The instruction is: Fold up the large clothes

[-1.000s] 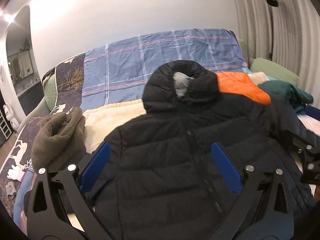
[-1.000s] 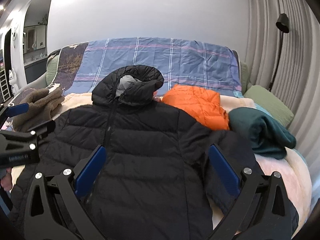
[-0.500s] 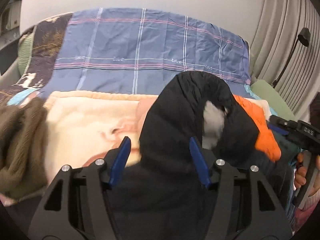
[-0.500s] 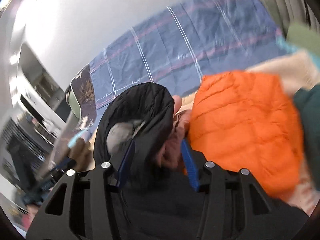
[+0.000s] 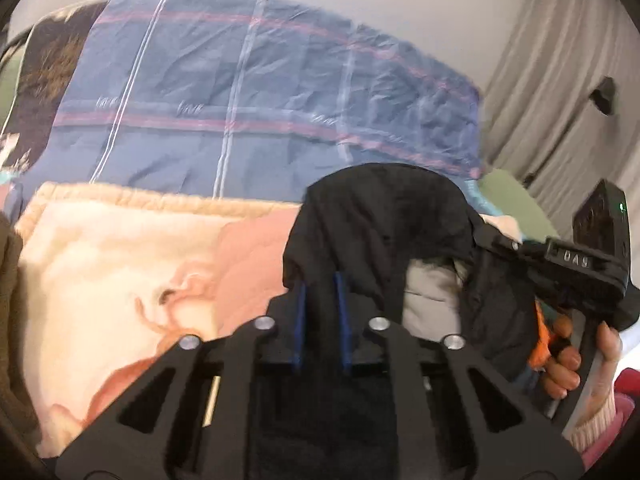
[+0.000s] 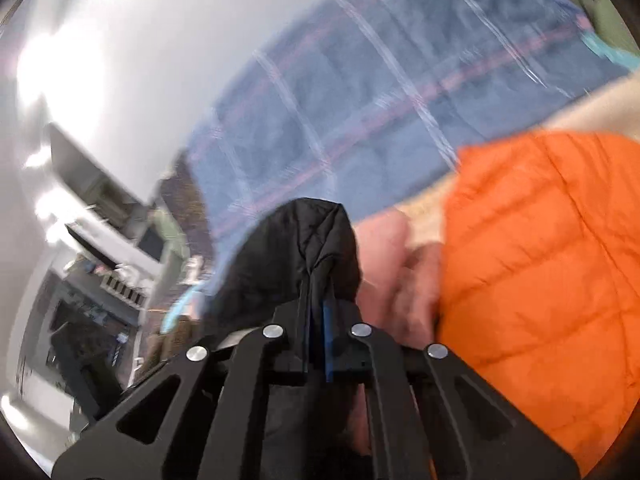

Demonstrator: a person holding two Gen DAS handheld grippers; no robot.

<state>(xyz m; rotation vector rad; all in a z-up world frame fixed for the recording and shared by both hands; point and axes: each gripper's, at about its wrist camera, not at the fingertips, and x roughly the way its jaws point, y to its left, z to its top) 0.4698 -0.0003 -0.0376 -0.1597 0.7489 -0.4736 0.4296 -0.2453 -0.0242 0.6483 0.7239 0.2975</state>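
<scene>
Left wrist view: both grippers' jaws clamp the black jacket's hood over the blanket.

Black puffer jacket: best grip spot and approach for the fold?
Grip the hood rim, one side each, coming from the body side toward the headboard. The black puffer jacket bunches there into a thin, pinchable edge. Both the left gripper and right gripper are shut on it.

The black quilted puffer jacket with a pale grey lining is bunched and lifted at its hood end above the peach blanket on the bed, its dark fabric pinched at two spots and draping down between them.
</scene>
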